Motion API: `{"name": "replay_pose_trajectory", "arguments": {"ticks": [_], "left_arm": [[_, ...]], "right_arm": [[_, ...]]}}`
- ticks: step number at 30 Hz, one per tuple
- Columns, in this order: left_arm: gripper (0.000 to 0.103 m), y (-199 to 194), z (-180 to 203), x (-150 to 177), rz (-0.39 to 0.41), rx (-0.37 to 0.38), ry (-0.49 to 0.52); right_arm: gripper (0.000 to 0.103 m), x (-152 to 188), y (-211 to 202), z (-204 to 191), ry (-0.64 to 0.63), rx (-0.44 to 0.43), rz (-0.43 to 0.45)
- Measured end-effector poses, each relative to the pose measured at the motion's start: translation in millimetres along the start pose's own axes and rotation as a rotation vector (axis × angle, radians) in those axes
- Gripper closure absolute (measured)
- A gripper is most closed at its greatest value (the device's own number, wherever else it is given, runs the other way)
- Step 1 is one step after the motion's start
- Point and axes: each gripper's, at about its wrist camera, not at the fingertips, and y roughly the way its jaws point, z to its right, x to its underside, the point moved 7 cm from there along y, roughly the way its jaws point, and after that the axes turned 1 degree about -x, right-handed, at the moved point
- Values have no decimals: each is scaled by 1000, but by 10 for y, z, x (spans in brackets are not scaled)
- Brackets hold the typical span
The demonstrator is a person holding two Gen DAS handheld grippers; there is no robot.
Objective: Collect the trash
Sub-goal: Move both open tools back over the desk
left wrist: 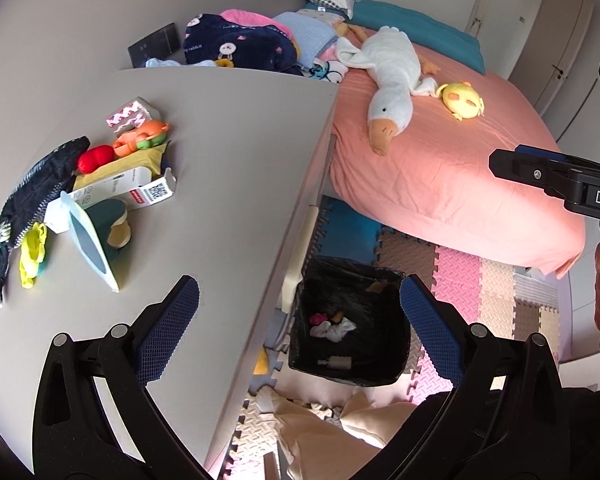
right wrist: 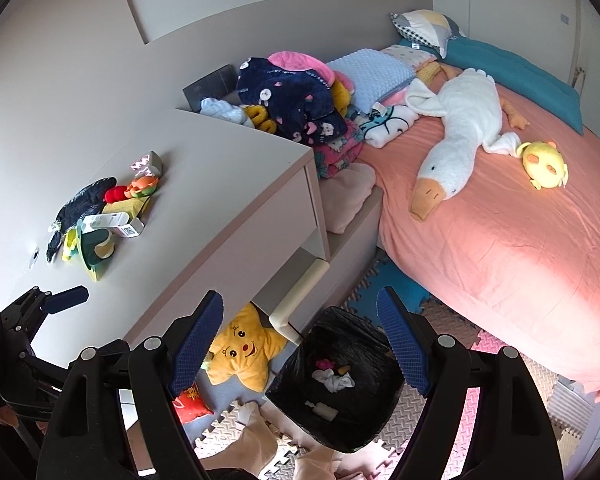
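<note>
— While both tools hung over the floor, how did their jaws stand?
— Apart, each of them. The left gripper (left wrist: 300, 312) and the right gripper (right wrist: 300, 338) had blue pads spread wide with nothing between them, and both pointed steeply down.
— And the trash?
— It lay in the black-lined bin (right wrist: 384, 396) on the foam mat (right wrist: 496, 420), near the desk's corner: a white crumpled wad (right wrist: 336, 382), a pink scrap (right wrist: 324, 363) and a pale flat piece (right wrist: 324, 410) whose long axis ran left to right. The bin's mouth faced up and was unobstructed.
— What was around it?
— Left of it, under the desk, lay a yellow star cushion (right wrist: 240, 354) and a red packet (right wrist: 190, 402). On the desk (left wrist: 228, 168), further left, sat an opened white carton (left wrist: 128, 190), its long side running left to right, beside a red toy (left wrist: 96, 158), a dark cloth (left wrist: 36, 200) and a tilted mirror (left wrist: 90, 246).
— And beyond?
— On the far right was a pink-sheeted bed (right wrist: 500, 248) bearing a white goose plush (right wrist: 456, 136), beak toward us, and a yellow chick (right wrist: 544, 164). Folded clothes (right wrist: 296, 92) were heaped against the headboard wall.
</note>
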Motion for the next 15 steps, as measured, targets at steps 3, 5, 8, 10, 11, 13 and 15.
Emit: {"name": "replay_pose_trajectory", "arguments": {"ticks": [3,5,8,10,11,13,15], "left_arm": [[6,-49,-203,37,3,-20,-32],[6,-76,-331,64,4,-32,-53],[6,-118,-529,115,5,-51,-81],[6,-141,-653,156,3,-63,-97],[6,-151,-714,174,3,-69,-104],[6,-180,-831,206,4,-78,-118],[6,-209,-952,243,6,-88,-133]], "right_arm": [[23,-46,62,-206,-28,-22,-5],[23,-68,107,-337,-44,-36,-10],[23,-97,182,-530,-68,-55,-20],[23,-116,230,-663,-82,-66,-25],[23,-127,255,-732,-89,-73,-28],[23,-144,297,-870,-106,-85,-32],[23,-158,335,-1013,-124,-96,-35]]}}
